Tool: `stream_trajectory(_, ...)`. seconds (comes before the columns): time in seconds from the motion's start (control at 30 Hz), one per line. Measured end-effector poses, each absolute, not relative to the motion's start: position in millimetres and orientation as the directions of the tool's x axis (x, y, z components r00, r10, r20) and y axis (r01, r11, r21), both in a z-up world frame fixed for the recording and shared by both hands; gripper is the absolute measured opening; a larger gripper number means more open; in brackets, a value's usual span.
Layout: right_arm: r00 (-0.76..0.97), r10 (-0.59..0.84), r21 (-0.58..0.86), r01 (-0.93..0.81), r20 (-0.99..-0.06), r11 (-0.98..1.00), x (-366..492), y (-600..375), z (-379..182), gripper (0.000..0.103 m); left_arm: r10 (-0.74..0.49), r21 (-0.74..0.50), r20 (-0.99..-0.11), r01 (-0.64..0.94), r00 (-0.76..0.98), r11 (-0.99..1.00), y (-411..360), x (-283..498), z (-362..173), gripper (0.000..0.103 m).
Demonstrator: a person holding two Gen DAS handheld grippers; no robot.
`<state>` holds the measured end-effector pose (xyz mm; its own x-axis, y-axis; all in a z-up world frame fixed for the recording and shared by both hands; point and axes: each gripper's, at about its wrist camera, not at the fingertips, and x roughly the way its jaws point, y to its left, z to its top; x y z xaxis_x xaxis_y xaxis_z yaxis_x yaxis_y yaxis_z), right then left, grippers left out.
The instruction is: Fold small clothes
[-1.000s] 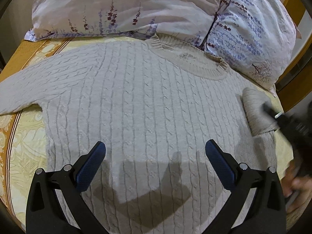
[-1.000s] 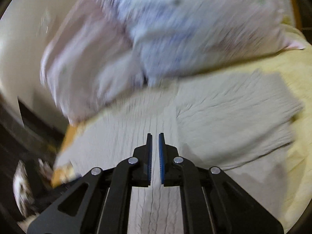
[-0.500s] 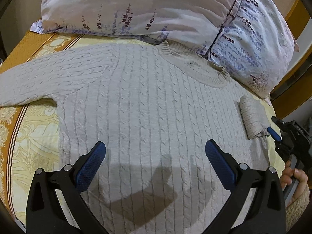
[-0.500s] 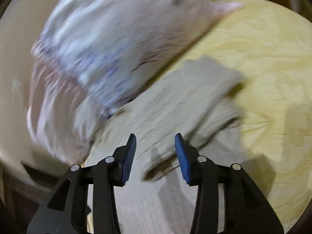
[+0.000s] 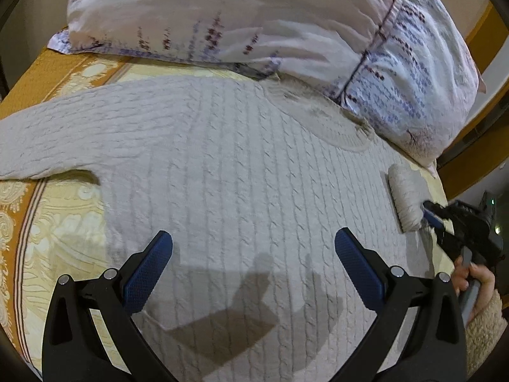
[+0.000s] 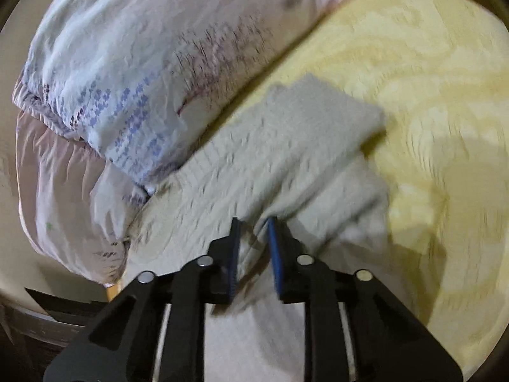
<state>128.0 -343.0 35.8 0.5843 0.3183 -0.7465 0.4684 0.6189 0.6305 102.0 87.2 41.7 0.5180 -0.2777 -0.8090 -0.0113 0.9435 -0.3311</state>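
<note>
Chunky cable knit, that's what both claws are dealing with here. The right gripper (image 6: 253, 251) has its jaws opening, nose down at the folded-over sleeve (image 6: 305, 146) of the sweater (image 5: 241, 191). A bit of knit sits in the gap between the blue pads, but from where I'm standing I'd say they aren't pressing on it. The picture from that side is pretty smeared though.

The left gripper (image 5: 254, 267) hangs with its jaws spread wide above the lower chest of the sweater, nothing between them, just its shadow on the wool.

Taking the sweater as the landmark: it lies flat, face up, on the yellow bedspread (image 5: 63, 222). Its collar (image 5: 321, 117) is tucked right against the flowery pillows (image 5: 254, 22). The other sleeve (image 5: 63, 133) stretches out straight to the far side from the right gripper, not yet folded. The person's hand (image 5: 474, 283) on the right gripper's handle is just off the sweater's edge.

My guess on handling: soft, floppy, fairly thick, not slippery at all, nothing to break. It'll sag and drag if you pinch one layer, and the ribs stretch. I'd grab the straight sleeve at the cuff, or the body at the shoulder seam and the hem, both claws at once, so the fold comes over evenly.
</note>
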Motion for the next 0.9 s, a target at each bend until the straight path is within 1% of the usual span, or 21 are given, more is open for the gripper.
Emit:
stream_trajectory(0.03, 0.586, 0.331, 0.642, 0.470, -0.740, 0.605, 123.6, -340.9, 35.7, 0.049, -0.278, -0.335, -0.805, -0.015, 0.524, 0.942, 91.2, 101.8, 42.5, 0.102)
stream_trajectory(0.07, 0.590, 0.327, 0.645, 0.474, -0.738, 0.599, 119.8, -339.1, 35.6, 0.052, -0.279, -0.339, -0.803, -0.019, 0.526, 0.941, 94.3, 102.2, 43.1, 0.102)
stream_trajectory(0.13, 0.597, 0.322, 0.649, 0.478, -0.734, 0.593, 117.5, -339.2, 32.6, 0.052, -0.277, -0.340, -0.805, -0.026, 0.525, 0.940, 98.1, 103.7, 43.3, 0.102)
stream_trajectory(0.2, 0.607, 0.307, 0.648, 0.488, -0.733, 0.584, 119.9, -344.0, 29.5, 0.040, -0.280, -0.346, -0.808, -0.034, 0.518, 0.938, 102.0, 106.4, 42.5, 0.102)
stream_trajectory(0.23, 0.625, 0.293, 0.656, 0.492, -0.724, 0.573, 121.6, -348.5, 28.4, 0.038, -0.282, -0.349, -0.808, -0.036, 0.517, 0.936, 103.0, 106.8, 42.3, 0.102)
stream_trajectory(0.3, 0.645, 0.255, 0.652, 0.505, -0.721, 0.566, 127.4, -355.5, 27.1, 0.024, -0.287, -0.357, -0.807, -0.040, 0.516, 0.933, 106.0, 108.0, 42.6, 0.102)
stream_trajectory(0.33, 0.651, 0.239, 0.648, 0.510, -0.721, 0.566, 128.6, -359.8, 26.9, 0.020, -0.289, -0.359, -0.807, -0.040, 0.515, 0.932, 107.5, 108.5, 43.0, 0.102)
stream_trajectory(0.37, 0.656, 0.226, 0.641, 0.506, -0.720, 0.577, 130.1, -360.4, 27.9, 0.007, -0.288, -0.358, -0.807, -0.039, 0.516, 0.933, 108.4, 108.6, 43.2, 0.102)
stream_trajectory(0.4, 0.656, 0.206, 0.624, 0.502, -0.726, 0.599, 131.5, -358.4, 32.0, 0.007, -0.287, -0.357, -0.806, -0.039, 0.517, 0.933, 109.7, 108.9, 43.5, 0.102)
stream_trajectory(0.5, 0.698, 0.176, 0.592, 0.415, -0.694, 0.691, 134.5, -337.3, 57.9, 0.007, -0.298, -0.370, -0.802, -0.039, 0.518, 0.928, 114.2, 111.5, 43.2, 0.102)
stream_trajectory(0.6, 0.728, 0.235, 0.598, 0.288, -0.644, 0.748, 143.3, -300.4, 83.6, 0.007, -0.349, -0.430, -0.781, -0.040, 0.518, 0.902, 120.3, 116.4, 43.1, 0.102)
stream_trajectory(0.7, 0.722, 0.340, 0.588, 0.114, -0.603, 0.801, 153.5, -243.4, 103.7, 0.007, -0.405, -0.500, -0.742, -0.038, 0.534, 0.865, 126.7, 120.0, 46.5, 0.102)
stream_trajectory(0.8, 0.655, 0.418, 0.541, -0.017, -0.629, 0.841, 161.2, -186.0, 99.4, 0.008, -0.431, -0.540, -0.717, -0.046, 0.547, 0.840, 132.4, 123.5, 50.3, 0.102)
stream_trajectory(0.87, 0.563, 0.469, 0.522, -0.076, -0.681, 0.850, 165.3, -150.4, 78.3, 0.014, -0.439, -0.557, -0.707, -0.053, 0.554, 0.829, 136.1, 125.1, 51.7, 0.102)
stream_trajectory(0.9, 0.514, 0.474, 0.499, -0.099, -0.715, 0.861, 166.9, -133.9, 65.3, 0.021, -0.445, -0.565, -0.703, -0.056, 0.555, 0.823, 137.1, 126.4, 51.7, 0.102)
